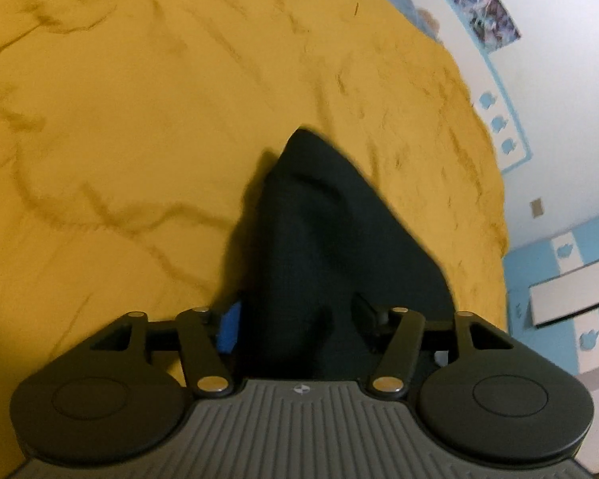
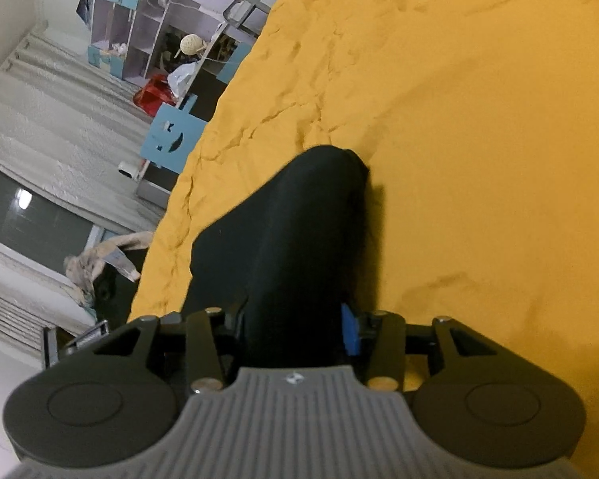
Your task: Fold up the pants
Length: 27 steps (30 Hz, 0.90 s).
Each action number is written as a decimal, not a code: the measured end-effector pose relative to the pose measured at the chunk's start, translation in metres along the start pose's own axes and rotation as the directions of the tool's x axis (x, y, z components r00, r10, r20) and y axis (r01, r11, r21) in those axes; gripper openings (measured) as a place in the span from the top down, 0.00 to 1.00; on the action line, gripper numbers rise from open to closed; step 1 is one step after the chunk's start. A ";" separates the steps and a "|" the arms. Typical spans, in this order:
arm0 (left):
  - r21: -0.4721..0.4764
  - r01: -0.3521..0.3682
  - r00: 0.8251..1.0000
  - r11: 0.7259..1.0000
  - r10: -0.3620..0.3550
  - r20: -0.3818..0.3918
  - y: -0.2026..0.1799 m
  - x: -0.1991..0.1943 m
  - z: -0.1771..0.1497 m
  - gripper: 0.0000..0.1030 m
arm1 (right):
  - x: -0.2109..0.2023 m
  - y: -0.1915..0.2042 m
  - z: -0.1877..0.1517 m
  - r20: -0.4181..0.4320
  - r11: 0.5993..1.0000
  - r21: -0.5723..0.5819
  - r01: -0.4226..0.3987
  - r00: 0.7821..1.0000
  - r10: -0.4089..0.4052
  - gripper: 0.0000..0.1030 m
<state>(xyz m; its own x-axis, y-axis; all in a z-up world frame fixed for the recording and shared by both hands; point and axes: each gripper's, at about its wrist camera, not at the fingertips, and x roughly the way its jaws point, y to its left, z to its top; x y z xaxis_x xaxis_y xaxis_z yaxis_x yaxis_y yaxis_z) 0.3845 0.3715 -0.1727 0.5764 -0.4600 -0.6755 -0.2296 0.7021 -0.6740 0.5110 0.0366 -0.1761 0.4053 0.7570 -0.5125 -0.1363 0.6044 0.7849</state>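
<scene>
The left gripper [image 1: 299, 323], jaws parted, has the dark fabric pants [image 1: 319, 231] between them, rising toward frame centre; the right gripper [image 2: 295, 331] likewise straddles the cloth, its hold uncertain, over the mustard-yellow bedspread [image 1: 139, 119]

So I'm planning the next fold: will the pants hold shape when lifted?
Probably not: the pants drape in soft folds, so likely floppy. The dark fabric looks thin, probably light. It may slide on the sheet.
</scene>
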 end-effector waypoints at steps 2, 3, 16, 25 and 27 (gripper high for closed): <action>0.015 -0.023 0.999 1.000 0.024 -0.045 0.003 0.002 -0.009 0.45 | -0.006 -0.007 -0.008 -0.016 1.000 -0.017 0.019 1.000 -0.019 0.61; 0.017 -0.029 0.998 0.999 0.030 -0.057 0.005 0.003 -0.012 0.46 | -0.009 -0.010 -0.013 -0.022 1.000 -0.016 0.025 0.999 -0.025 0.61; 0.096 -0.174 0.985 0.980 0.174 0.009 -0.009 -0.030 -0.029 0.52 | -0.041 0.025 -0.028 0.111 0.932 -0.225 0.283 0.958 -0.264 0.55; 0.199 -0.261 0.965 0.945 0.258 0.037 -0.035 -0.033 -0.037 0.52 | 0.007 0.103 -0.008 0.325 0.740 -0.551 0.386 0.916 -0.236 0.60; 0.211 -0.261 0.965 0.942 0.261 0.029 -0.031 -0.034 -0.040 0.50 | 0.028 0.098 0.001 0.308 0.719 -0.575 0.390 0.917 -0.251 0.63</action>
<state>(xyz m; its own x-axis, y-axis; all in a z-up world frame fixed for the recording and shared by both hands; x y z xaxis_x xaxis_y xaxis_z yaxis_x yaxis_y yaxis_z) 0.3407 0.3434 -0.1408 0.5190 -0.2447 -0.8190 -0.2009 0.8964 -0.3951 0.5100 0.1167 -0.1128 0.6849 0.4662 -0.5600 -0.4600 0.8727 0.1638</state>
